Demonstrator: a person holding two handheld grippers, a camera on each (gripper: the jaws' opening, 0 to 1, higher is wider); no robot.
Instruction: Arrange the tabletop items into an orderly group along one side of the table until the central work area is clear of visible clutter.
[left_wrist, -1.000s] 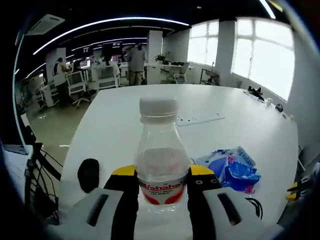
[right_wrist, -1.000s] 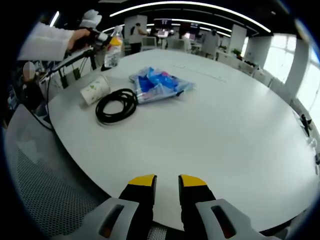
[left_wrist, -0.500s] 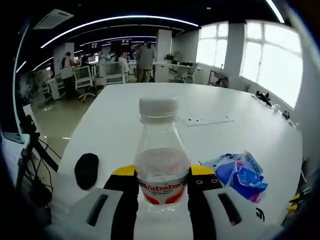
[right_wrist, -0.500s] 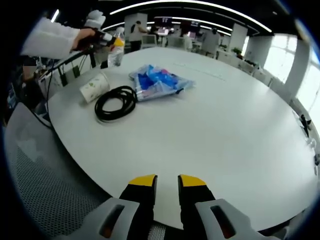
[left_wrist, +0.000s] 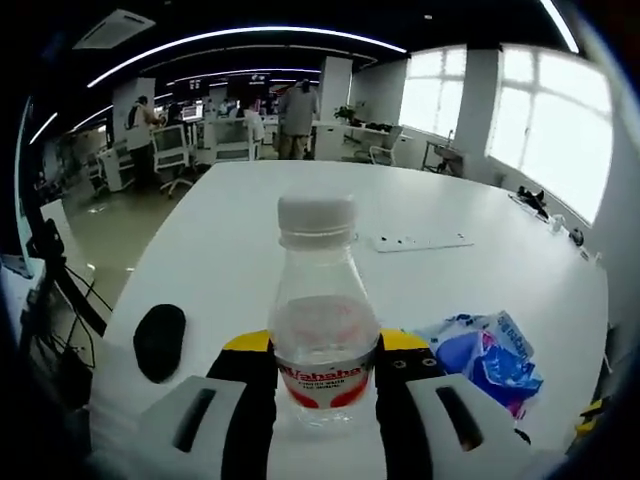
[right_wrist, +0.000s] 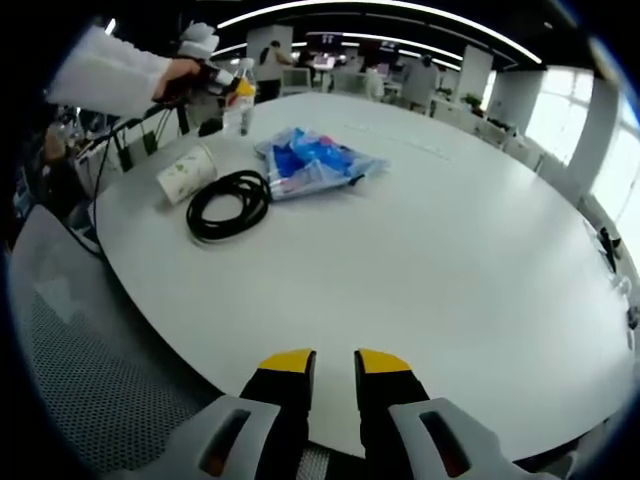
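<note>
My left gripper (left_wrist: 325, 352) is shut on a clear plastic bottle (left_wrist: 322, 318) with a white cap and a red label, held upright above the white table (left_wrist: 240, 235). In the right gripper view that bottle (right_wrist: 238, 100) hangs over the table's far left edge, carried by a hand in a white sleeve (right_wrist: 112, 78). A blue snack packet (right_wrist: 315, 160), a black cable coil (right_wrist: 228, 205) and a paper cup (right_wrist: 187, 174) lying on its side sit close together. My right gripper (right_wrist: 334, 362) hovers at the near table edge, its jaws nearly together and holding nothing.
A black oval object (left_wrist: 159, 340) lies left of the bottle and the blue packet (left_wrist: 487, 352) lies to its right. A flat white strip (left_wrist: 420, 241) rests farther out. A grey mesh chair (right_wrist: 80, 380) stands by the near edge. Desks and people fill the room behind.
The left gripper has carried the bottle a little further in over the table. The right gripper has stayed put.
</note>
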